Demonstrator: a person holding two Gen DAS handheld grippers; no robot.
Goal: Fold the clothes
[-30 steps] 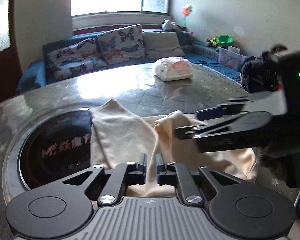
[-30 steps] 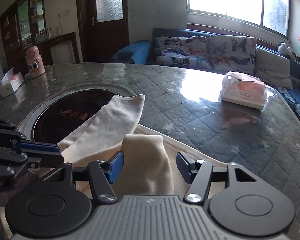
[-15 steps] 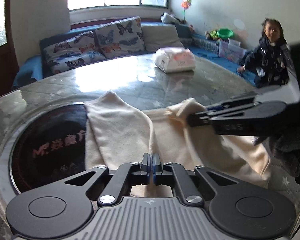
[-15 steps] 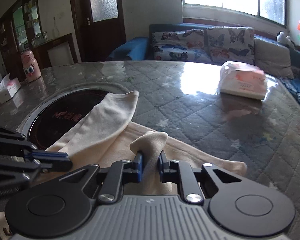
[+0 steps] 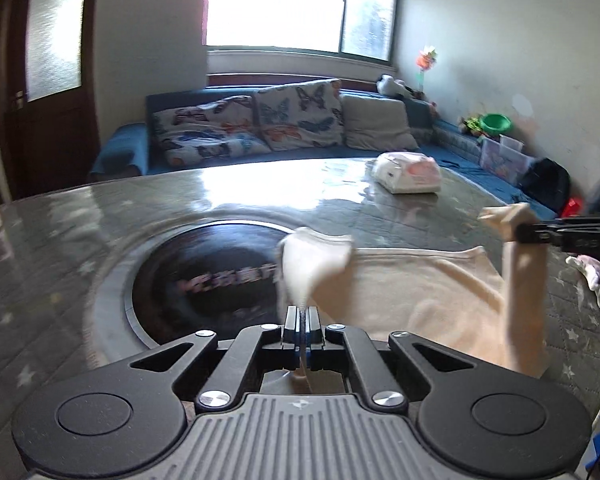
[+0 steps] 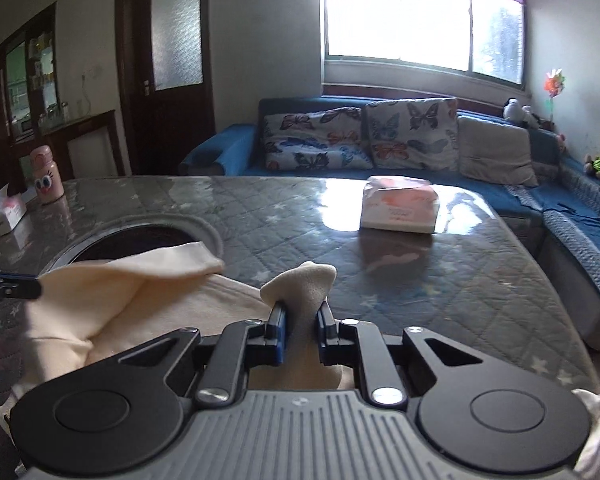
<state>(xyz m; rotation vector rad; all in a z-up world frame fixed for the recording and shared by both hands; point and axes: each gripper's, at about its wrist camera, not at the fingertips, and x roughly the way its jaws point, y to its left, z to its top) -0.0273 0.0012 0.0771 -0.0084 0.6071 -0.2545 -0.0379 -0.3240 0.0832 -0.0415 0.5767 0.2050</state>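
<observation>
A cream garment (image 5: 412, 296) lies on the quilted table, partly lifted. My left gripper (image 5: 301, 320) is shut on one sleeve end (image 5: 312, 260) and holds it up over the dark round inset (image 5: 204, 280). My right gripper (image 6: 301, 320) is shut on the other sleeve end (image 6: 304, 284), raised above the table. In the left wrist view the right gripper (image 5: 520, 232) shows at the right edge with the sleeve hanging from it. In the right wrist view the left gripper (image 6: 36, 288) shows at the left edge, holding its sleeve (image 6: 140, 276).
A white and pink tissue pack (image 6: 400, 208) sits on the far side of the table (image 6: 460, 280). A pink bottle (image 6: 46, 174) and a white box (image 6: 4, 216) stand at the far left. A blue sofa (image 6: 380, 140) with cushions runs behind the table.
Both grippers closed on the sleeve ends and lifted them off the table. They have moved apart, pulling the garment up and stretching it sideways.
</observation>
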